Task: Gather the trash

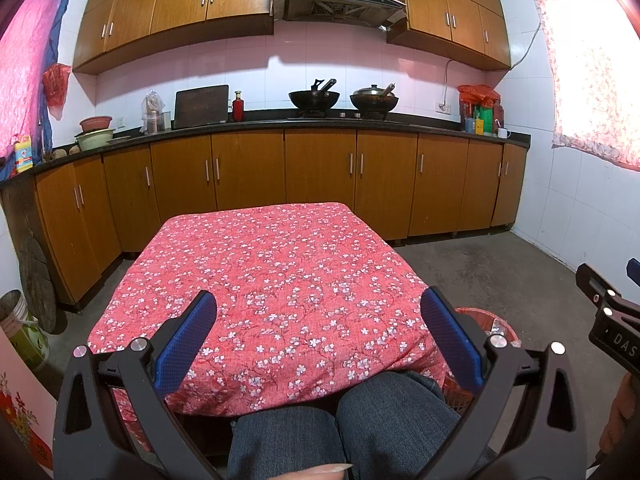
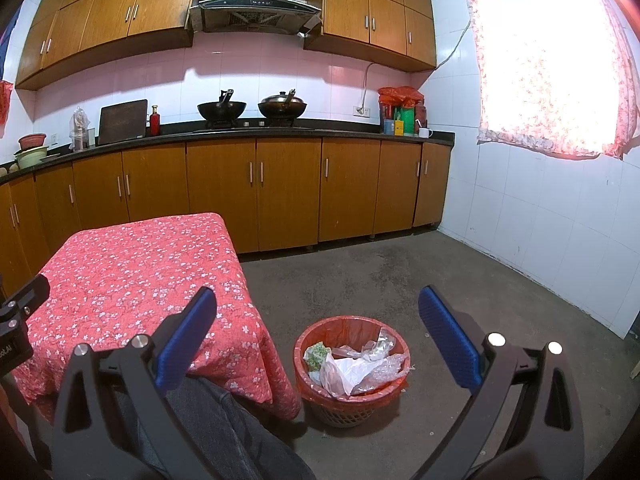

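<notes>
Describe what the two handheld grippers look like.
Both match: the left gripper and right gripper have black triangular-cutout frames, silver round bolts, and flat fingers faced with textured blue pads. White lettering marks each body.

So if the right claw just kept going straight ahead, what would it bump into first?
Probably the bare floor beyond the bin, which sits lower between the open right claw's fingers. Depth is hard to judge.

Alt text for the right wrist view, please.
The open right claw, holding nothing, points at a red-lined trash basket on the floor, filled with crumpled plastic wrappers. A table under a red floral cloth stands to its left.
</notes>
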A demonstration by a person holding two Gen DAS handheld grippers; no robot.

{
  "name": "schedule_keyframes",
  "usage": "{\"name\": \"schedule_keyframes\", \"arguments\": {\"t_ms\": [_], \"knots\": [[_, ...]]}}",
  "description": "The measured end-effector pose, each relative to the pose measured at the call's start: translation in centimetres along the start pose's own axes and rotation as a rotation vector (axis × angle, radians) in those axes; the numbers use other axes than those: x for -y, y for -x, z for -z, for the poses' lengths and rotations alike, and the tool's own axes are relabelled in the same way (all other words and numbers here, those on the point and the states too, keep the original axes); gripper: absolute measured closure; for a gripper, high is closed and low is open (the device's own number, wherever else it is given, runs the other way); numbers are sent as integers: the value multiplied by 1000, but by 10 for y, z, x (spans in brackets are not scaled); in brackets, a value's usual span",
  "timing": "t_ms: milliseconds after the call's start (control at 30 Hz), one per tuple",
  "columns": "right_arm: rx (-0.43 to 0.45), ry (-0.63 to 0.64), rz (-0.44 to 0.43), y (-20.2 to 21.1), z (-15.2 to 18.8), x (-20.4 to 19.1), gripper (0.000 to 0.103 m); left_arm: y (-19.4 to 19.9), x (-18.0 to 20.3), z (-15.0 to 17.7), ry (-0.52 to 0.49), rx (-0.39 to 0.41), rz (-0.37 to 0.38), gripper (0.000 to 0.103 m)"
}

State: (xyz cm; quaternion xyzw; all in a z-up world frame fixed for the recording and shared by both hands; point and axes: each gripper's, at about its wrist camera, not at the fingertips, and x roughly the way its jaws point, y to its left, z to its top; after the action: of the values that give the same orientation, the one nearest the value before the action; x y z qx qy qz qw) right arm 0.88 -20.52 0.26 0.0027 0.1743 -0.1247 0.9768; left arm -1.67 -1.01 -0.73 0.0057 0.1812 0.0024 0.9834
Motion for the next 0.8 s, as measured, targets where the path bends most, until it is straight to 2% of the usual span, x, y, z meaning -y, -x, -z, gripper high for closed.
{"name": "schedule_keyframes", "arguments": {"t_ms": [800], "knots": [[2, -4, 1, 0, 1, -1, 4, 0, -1, 0, -1, 0, 1, 2]]}}
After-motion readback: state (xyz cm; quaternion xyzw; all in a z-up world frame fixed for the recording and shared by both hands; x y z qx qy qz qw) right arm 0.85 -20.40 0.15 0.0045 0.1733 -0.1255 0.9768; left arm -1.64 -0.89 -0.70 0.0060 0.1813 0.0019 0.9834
